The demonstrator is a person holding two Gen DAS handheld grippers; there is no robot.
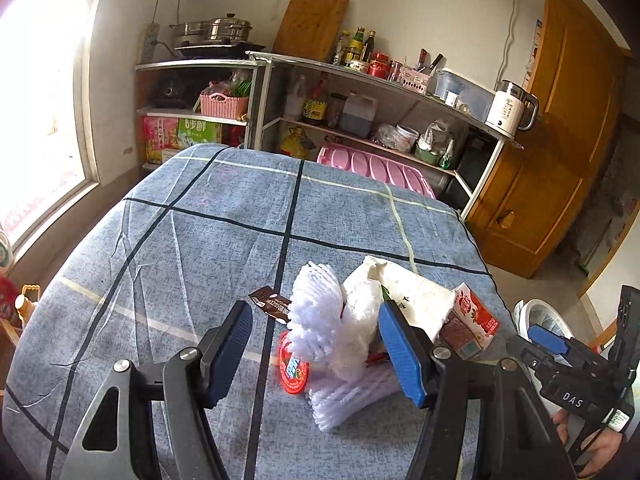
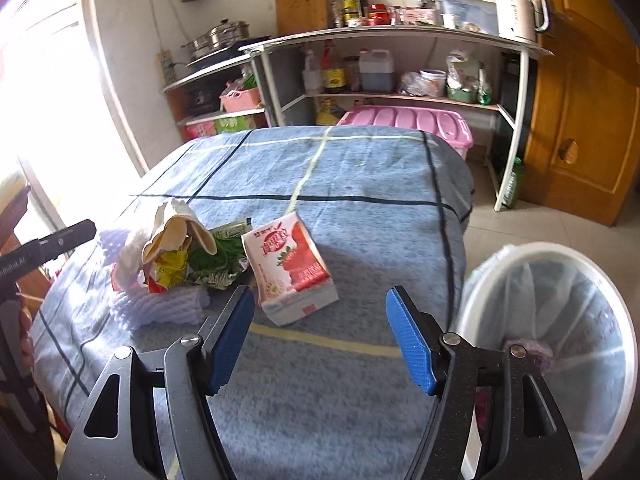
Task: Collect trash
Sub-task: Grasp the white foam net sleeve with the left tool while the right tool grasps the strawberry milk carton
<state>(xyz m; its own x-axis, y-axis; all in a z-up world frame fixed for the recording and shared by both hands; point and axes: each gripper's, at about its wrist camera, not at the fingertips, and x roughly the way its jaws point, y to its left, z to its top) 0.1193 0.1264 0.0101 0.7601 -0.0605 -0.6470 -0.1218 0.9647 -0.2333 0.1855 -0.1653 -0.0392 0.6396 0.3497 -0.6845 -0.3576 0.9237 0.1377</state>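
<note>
Left wrist view: the left claw (image 1: 316, 350) stands apart over a worktop (image 1: 200, 240) draped in a blue checked cloth. Between and just beyond its blue pads lies a heap of trash: white foam fruit netting (image 1: 320, 320), a flattened white foam sleeve (image 1: 352, 394) beneath it, a round red lid (image 1: 294, 370), a brown wrapper (image 1: 270, 304) and a white paper bag (image 1: 412, 292). The pads press on none of it. A pink strawberry milk carton (image 1: 474, 320) lies at the right end of the heap. At the right edge the right claw (image 1: 548, 340) shows from the side, with a hand (image 1: 592, 444) below it, and a sliver of the white trash bin (image 1: 536, 316) behind.

Right wrist view: the right claw (image 2: 320, 340) also stands apart, with nothing between its pads but bare cloth. The milk carton (image 2: 290, 270) lies tilted just beyond its left pad. This side of the heap shows crumpled yellow and green wrappers (image 2: 192, 264) under the torn paper bag (image 2: 176, 228), hidden in the other view. The trash bin (image 2: 560, 320), lined with a clear bag, stands on the floor just beside the worktop's right edge, seen here almost whole. The left claw's black frame (image 2: 52, 240) pokes in at the left.
</note>
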